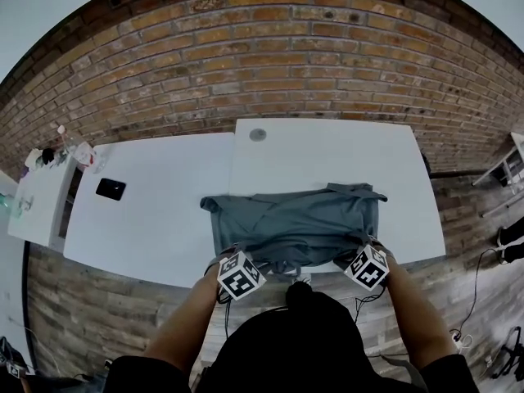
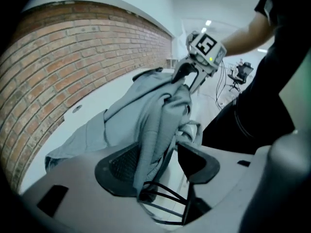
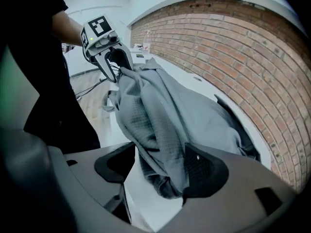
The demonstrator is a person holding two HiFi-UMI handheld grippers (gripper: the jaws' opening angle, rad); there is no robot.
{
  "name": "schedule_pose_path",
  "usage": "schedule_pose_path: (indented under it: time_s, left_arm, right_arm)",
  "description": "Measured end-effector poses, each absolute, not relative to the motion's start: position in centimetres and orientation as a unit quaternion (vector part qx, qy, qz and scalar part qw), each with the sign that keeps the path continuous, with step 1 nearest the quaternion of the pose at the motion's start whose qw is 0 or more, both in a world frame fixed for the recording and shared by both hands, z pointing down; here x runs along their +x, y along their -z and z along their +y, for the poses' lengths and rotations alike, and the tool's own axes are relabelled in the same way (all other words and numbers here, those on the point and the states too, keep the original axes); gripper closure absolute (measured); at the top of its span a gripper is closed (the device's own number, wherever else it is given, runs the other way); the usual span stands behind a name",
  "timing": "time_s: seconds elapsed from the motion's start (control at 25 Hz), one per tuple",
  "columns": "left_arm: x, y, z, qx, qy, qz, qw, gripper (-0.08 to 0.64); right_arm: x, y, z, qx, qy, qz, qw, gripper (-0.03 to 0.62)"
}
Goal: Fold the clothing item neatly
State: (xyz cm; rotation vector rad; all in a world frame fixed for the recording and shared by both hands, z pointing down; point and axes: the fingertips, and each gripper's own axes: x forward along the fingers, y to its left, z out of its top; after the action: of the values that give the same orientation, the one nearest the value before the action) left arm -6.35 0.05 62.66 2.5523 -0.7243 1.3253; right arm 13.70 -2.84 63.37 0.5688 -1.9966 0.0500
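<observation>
Head view: grey shirt spread on the white table, by its near edge. Pinched tight at both near corners by left claw and right claw, and lifted off the table there, likely to fold that side over toward the table's far edge.

I saw bright, even light and soft shadows. Fisheye bowed the brick wall; both gripper views darkened at the corners.
</observation>
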Motion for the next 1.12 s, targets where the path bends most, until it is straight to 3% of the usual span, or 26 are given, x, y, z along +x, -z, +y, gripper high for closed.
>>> schedule_pose_path:
  time_s: [0.12, 0.24, 0.36, 0.44, 0.6, 0.84, 1.12]
  left_arm:
    - [-7.0, -59.3, 0.6, 0.888, -0.336, -0.283, 0.135, 0.313]
    - [-8.9, -56.3, 1.6, 0.900, -0.226, -0.331, 0.172, 0.314]
    - [-11.5, -54.6, 2.5, 0.888, -0.166, -0.395, 0.166, 0.472]
    - [-13.2, -53.9, 2.6, 0.874, -0.135, -0.436, 0.169, 0.548]
    - [-16.1, -53.9, 3.2, 0.841, -0.077, -0.488, 0.221, 0.560]
    - [-19.0, -53.3, 4.8, 0.805, -0.016, -0.527, 0.272, 0.561]
    - [-19.5, -54.1, 6.1, 0.785, -0.026, -0.550, 0.283, 0.561]
  right_arm:
    - [13.7, -60.7, -1.3, 0.282, -0.029, -0.842, 0.458, 0.273]
    - [13.9, -57.0, 0.4, 0.370, -0.100, -0.861, 0.334, 0.273]
    - [15.4, -51.8, 1.6, 0.464, -0.198, -0.854, 0.129, 0.275]
    - [16.9, -49.3, 2.1, 0.509, -0.224, -0.830, 0.041, 0.304]
    - [18.6, -48.6, 2.9, 0.565, -0.235, -0.791, 0.006, 0.589]
    - [18.5, -47.5, 3.2, 0.575, -0.279, -0.767, -0.059, 0.591]
    - [17.7, -47.9, 3.1, 0.564, -0.291, -0.771, -0.052, 0.591]
